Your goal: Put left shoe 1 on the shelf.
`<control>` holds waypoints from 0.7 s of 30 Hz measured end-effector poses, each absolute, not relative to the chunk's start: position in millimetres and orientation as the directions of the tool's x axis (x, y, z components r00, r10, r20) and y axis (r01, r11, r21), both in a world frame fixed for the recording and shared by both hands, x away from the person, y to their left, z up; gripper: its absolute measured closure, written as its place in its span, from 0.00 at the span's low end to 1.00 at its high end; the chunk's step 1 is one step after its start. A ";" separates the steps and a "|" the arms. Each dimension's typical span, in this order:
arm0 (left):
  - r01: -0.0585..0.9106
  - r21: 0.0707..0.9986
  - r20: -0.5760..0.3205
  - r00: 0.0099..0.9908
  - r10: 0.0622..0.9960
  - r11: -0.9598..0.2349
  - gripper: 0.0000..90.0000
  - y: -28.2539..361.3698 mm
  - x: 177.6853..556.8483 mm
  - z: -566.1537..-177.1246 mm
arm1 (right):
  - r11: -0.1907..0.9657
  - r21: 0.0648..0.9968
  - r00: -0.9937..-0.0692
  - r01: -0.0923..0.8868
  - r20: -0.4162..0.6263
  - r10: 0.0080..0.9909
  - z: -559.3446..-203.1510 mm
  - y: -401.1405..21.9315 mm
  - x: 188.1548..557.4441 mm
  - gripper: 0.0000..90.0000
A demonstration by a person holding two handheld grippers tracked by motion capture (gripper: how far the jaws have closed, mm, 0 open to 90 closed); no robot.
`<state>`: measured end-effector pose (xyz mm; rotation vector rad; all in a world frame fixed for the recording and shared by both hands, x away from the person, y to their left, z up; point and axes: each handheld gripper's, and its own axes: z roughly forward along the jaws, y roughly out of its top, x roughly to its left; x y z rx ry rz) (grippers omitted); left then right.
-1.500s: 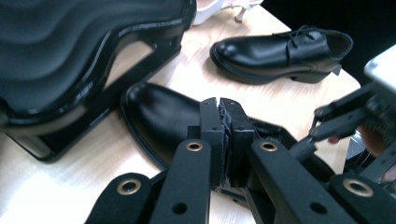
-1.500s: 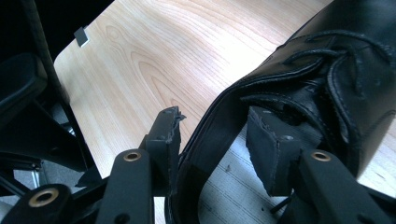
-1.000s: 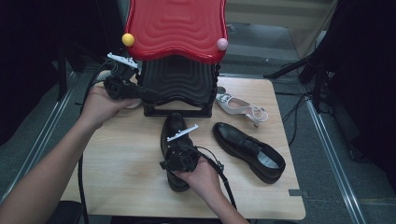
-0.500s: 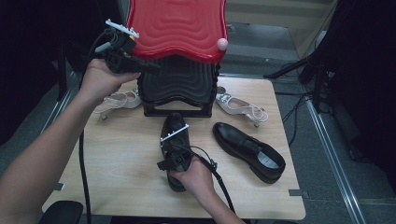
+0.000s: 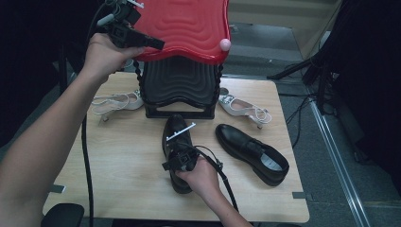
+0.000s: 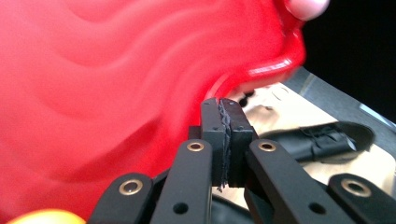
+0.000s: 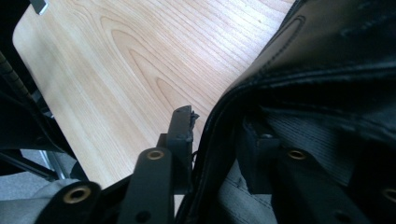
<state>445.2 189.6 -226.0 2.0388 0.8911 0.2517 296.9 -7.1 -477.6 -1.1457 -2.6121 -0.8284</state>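
High view: left gripper (image 5: 153, 43), jaws pressed together, lifts glossy red wavy plastic lid (image 5: 187, 26) off black ribbed box (image 5: 179, 85) | right gripper (image 5: 176, 142) jaws closing astride black leather shoe (image 5: 177, 151) wall, readying it for boxing

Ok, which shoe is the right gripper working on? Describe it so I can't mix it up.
Start from the black ribbed bin under the raised red lid at the table's far side. Directly in front of it lies a black leather shoe, toe toward the bin. Unlike the other black shoe, lying free and angled, this one has the right gripper straddling its collar wall.
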 end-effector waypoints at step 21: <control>0.527 0.762 -0.121 0.688 0.715 -0.377 1.00 178.4 462.5 -235.3 | 0.510 0.488 -0.699 0.708 0.379 0.607 -457.9 -53.5 303.7 0.96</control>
